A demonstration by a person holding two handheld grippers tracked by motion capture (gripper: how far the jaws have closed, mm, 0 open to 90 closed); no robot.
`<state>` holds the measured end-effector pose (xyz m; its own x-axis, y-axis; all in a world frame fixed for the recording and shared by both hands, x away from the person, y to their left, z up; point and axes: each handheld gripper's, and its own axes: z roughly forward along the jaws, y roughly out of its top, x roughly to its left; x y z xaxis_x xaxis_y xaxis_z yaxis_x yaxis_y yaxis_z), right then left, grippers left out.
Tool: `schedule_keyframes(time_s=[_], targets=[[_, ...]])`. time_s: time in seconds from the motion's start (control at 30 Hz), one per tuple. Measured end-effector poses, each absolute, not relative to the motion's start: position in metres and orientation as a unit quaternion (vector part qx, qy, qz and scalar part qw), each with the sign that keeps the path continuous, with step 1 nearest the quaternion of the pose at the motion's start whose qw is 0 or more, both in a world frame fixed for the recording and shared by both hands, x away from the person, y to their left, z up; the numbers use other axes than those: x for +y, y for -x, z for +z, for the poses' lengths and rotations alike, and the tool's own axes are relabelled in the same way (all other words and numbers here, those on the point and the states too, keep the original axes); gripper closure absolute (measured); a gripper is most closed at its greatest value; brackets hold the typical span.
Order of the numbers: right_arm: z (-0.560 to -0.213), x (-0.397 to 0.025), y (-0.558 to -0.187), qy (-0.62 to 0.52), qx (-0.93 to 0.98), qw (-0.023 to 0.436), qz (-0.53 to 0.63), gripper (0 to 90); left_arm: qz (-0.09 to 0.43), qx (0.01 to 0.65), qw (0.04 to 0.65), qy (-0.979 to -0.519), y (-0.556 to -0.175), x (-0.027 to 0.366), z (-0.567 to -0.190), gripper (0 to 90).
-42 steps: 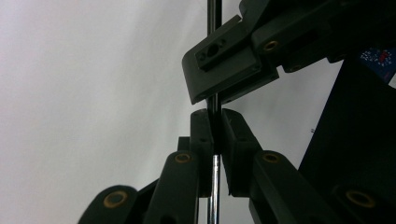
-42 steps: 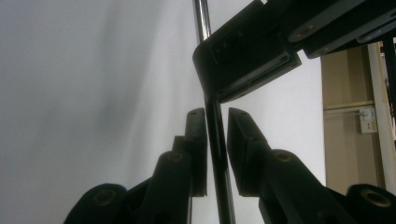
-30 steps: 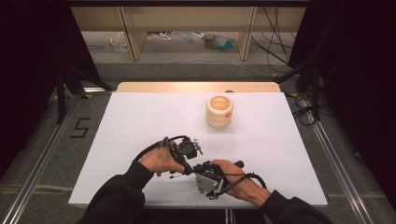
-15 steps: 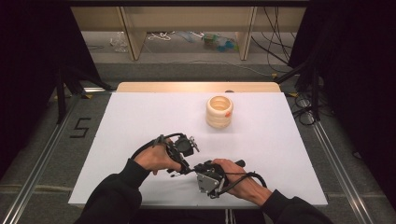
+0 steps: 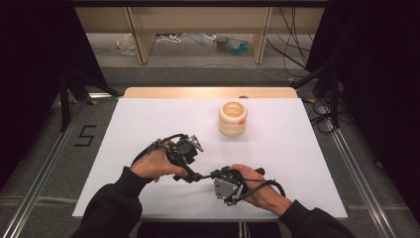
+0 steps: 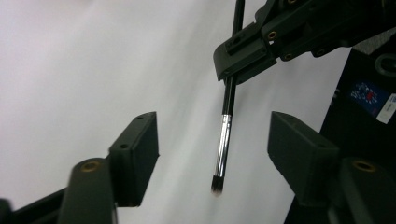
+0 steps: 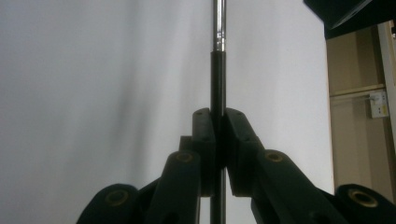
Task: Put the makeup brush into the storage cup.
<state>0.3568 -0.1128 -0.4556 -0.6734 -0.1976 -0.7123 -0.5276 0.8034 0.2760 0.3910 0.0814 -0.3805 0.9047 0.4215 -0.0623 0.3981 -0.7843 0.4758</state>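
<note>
The right tool (image 7: 219, 140) is clamped on the brush (image 6: 224, 135) handle, its long axis running 12 to 6, bristles low between the left tool (image 6: 212, 154)'s parted jaws, above the bench (image 5: 148, 124).

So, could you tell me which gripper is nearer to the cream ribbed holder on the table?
Left. The left gripper sits in front of the holder, off to its left. The right gripper, shut on a thin brush, is closer to the person at the table's near edge.
</note>
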Motion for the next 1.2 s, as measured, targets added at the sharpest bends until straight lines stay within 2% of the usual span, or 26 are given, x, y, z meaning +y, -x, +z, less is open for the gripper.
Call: schedule_keyframes(time_s=[0.13, 0.43, 0.5, 0.63, 0.67, 0.7, 0.93, 1.2], targets=[[-0.454, -0.117, -0.359, 0.176, 0.89, 0.343, 0.244, 84.2, 0.029, 0.227, 0.284, -0.931, -0.389, 0.086, -0.377, 28.8], [-0.453, -0.128, -0.368, 0.136, 0.898, 0.329, 0.257, 84.2, 0.038, 0.22, 0.308, -0.925, -0.385, 0.096, -0.372, 24.9], [-0.451, -0.131, -0.374, 0.151, 0.892, 0.335, 0.263, 84.2, 0.041, 0.232, 0.328, -0.915, -0.382, 0.099, -0.374, 24.5], [-0.451, -0.139, -0.38, 0.107, 0.897, 0.33, 0.274, 84.2, 0.05, 0.224, 0.332, -0.915, -0.381, 0.11, -0.373, 23.1], [-0.45, -0.141, -0.382, 0.108, 0.897, 0.329, 0.276, 84.2, 0.047, 0.233, 0.359, -0.903, -0.379, 0.112, -0.376, 22.5], [-0.45, -0.141, -0.382, 0.108, 0.897, 0.329, 0.276, 84.2, 0.047, 0.233, 0.359, -0.903, -0.379, 0.112, -0.376, 22.5], [-0.448, -0.153, -0.391, 0.018, 0.898, 0.28, 0.338, 84.2, 0.065, 0.238, 0.385, -0.889, -0.373, 0.119, -0.391, 22.2], [-0.445, -0.16, -0.397, -0.037, 0.884, 0.253, 0.391, 84.2, 0.086, 0.25, 0.41, -0.873, -0.37, 0.123, -0.408, 22.2]])
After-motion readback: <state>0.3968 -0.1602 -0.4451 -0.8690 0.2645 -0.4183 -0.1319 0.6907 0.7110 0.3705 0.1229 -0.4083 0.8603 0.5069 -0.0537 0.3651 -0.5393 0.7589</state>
